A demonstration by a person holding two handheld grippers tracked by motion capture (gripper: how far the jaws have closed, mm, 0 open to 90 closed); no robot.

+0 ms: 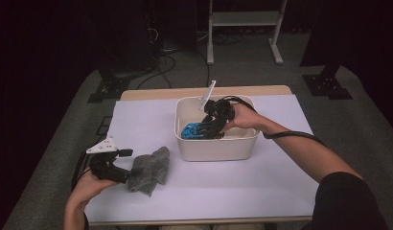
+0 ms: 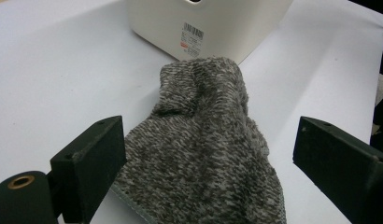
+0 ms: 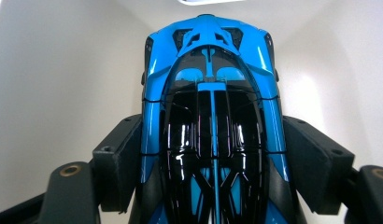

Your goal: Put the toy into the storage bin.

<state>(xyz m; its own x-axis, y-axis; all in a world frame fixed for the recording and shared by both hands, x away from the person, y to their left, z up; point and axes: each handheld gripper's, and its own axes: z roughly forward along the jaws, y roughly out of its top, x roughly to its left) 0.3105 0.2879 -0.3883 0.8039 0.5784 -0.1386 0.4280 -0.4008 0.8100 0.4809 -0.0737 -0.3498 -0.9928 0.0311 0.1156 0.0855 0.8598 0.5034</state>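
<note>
A blue and black toy car [image 1: 192, 130] sits low inside a white bin [image 1: 216, 149] at the middle of the table. My right gripper [image 1: 211, 125] reaches into the bin from the right and is shut on the car. In the right gripper view both jaws press the flanks of the car [image 3: 210, 93], whose nose points away toward the bin's wall [image 3: 49, 93]. A grey knitted cloth [image 1: 149, 167] lies crumpled on the table at the front left. My left gripper [image 1: 125, 165] is open, with its jaws wide on either side of the near end of the cloth [image 2: 203, 140].
A white sheet [image 1: 261, 182] covers the table. The bin [image 2: 213, 23] stands just beyond the cloth, with a barcode label on its near corner. Behind the table a white metal frame [image 1: 242, 19] and black stands [image 1: 326, 81] rest on the grey floor.
</note>
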